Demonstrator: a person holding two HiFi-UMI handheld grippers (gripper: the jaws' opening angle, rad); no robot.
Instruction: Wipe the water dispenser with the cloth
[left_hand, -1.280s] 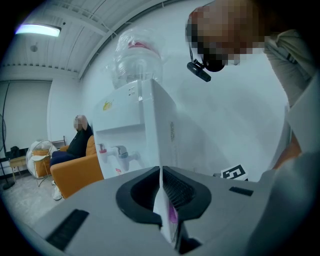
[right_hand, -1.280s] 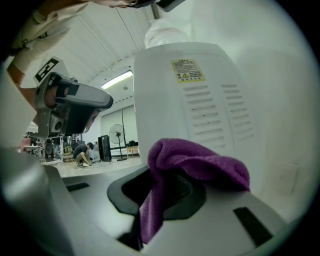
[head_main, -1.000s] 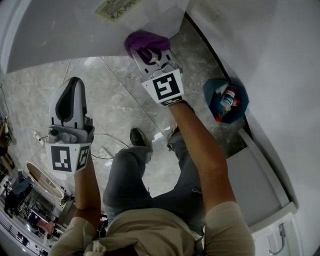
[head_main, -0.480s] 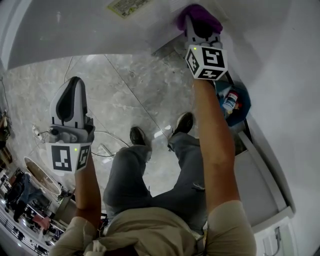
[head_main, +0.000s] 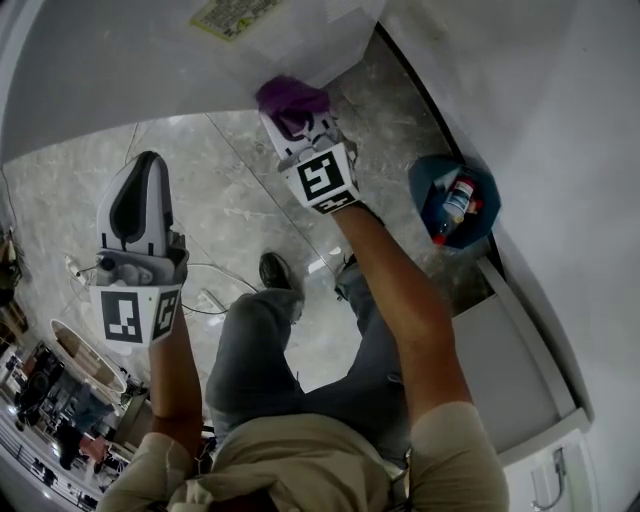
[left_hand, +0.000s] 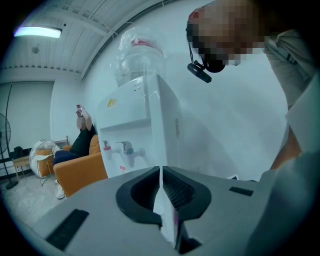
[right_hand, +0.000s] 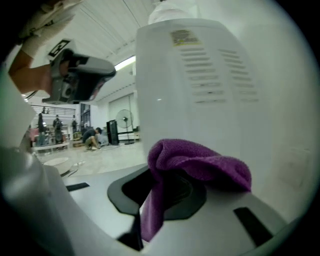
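Observation:
The white water dispenser (head_main: 130, 60) fills the top of the head view, with a yellow label (head_main: 235, 14) on it. My right gripper (head_main: 293, 113) is shut on a purple cloth (head_main: 288, 97), which is pressed against the dispenser's lower edge near its corner. In the right gripper view the cloth (right_hand: 197, 165) bulges over the jaws, in front of the dispenser's vented panel (right_hand: 210, 85). My left gripper (head_main: 138, 205) is held apart at the left, shut and with nothing in it. In its own view it (left_hand: 161, 176) faces the dispenser's taps (left_hand: 122, 148) and the bottle (left_hand: 140, 57) on top.
A blue bucket (head_main: 452, 205) with bottles stands on the marble floor by the white wall at the right. A low white cabinet (head_main: 510, 370) is below it. Cables (head_main: 200, 300) lie by my feet. A person sits on an orange sofa (left_hand: 80, 167).
My right gripper carried the cloth right to the dispenser's corner, then back left along its lower edge. The left gripper has stayed where it was.

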